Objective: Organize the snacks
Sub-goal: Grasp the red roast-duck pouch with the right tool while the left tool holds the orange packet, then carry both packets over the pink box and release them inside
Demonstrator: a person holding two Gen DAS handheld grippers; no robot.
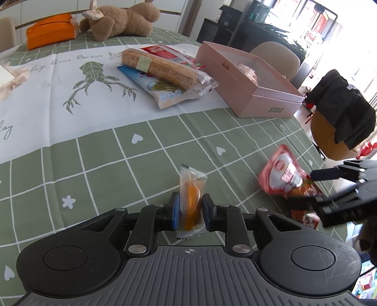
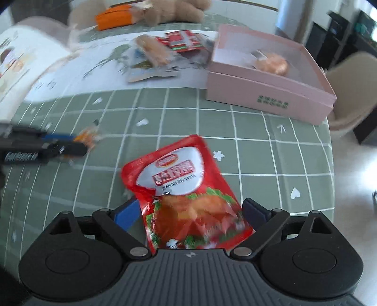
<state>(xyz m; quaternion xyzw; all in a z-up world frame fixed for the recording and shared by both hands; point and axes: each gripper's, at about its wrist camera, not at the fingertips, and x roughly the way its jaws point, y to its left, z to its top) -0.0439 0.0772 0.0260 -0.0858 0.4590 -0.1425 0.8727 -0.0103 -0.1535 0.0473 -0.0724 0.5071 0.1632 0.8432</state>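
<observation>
Left claw pinches one small clear wafer packet, upright over the green checked cloth. Right claw is spread wide; one red pouch lies between my fingers, pads not pressing it. One pink box sits beyond, one wrapped bun inside. Left of the box is a pile of about three packets. At the far edge: one plush toy, one orange case.
</observation>
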